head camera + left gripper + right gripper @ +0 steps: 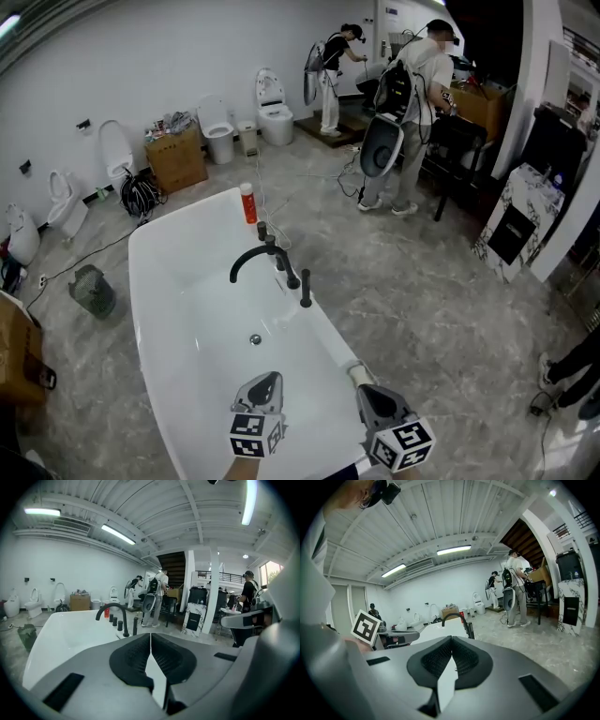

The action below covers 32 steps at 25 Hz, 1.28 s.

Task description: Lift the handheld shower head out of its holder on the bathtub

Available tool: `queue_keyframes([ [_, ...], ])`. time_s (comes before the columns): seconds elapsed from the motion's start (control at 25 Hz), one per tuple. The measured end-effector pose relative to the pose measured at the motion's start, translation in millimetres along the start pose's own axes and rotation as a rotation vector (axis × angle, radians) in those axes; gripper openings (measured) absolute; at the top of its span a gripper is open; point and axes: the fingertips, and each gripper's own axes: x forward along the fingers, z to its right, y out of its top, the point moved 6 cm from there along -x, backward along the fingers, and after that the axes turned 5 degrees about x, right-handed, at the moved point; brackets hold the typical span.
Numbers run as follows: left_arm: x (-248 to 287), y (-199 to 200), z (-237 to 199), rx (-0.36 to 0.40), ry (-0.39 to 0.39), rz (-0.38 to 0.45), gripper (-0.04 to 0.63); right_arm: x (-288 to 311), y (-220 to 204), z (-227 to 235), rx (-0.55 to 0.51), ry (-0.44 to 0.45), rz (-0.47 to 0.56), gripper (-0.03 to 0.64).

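The shower head [306,288] is a slim black stick standing upright in its holder on the right-hand rim of the white bathtub [178,214], and of the row of black fittings it is the one nearest to me. Just beyond it on the same rim a curved black spout [247,260] arches over the basin, with short black knobs [272,243] further along and a red bottle [248,203] at the far corner. My left gripper [267,378] hangs over the near end of the basin and my right gripper [364,387] over the near right rim. Both are well short of the shower head, and both have their jaws pressed together with nothing between them. In the left gripper view the shower head [135,625] shows above the closed pads, a little left of their line. Between the grippers and the fittings lies smooth white basin with a small round drain [255,339]. To the right of the rim the grey marbled floor [422,300] lies open as far as a black-and-white panel [514,230] leaning on a pillar. Left of the tub stand a wire basket [92,291] and a cardboard box [175,157]. Toilets [275,110] line the white back wall. Two people [412,103] stand at the far side, and thin cables [333,178] trail across the floor near them.
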Motion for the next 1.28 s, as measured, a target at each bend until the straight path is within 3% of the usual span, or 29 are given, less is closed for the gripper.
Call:
queue_keyframes([
  [0.32,108,1,-11,-0.019,0.020,-0.034,0.026,71,7,74,0.018,0.029,-0.042,0.006],
  [0.64,211,-4,0,-0.018,0.041,-0.053,0.101,112,5,147,0.039,0.049,-0.070,0.006],
  [0.92,256,-13,4,-0.007,0.042,-0.075,0.130,130,-7,170,0.062,0.063,-0.098,0.006],
  [1.28,328,-56,-23,-0.024,0.092,-0.109,0.143,171,-36,201,0.052,0.086,-0.119,0.007],
])
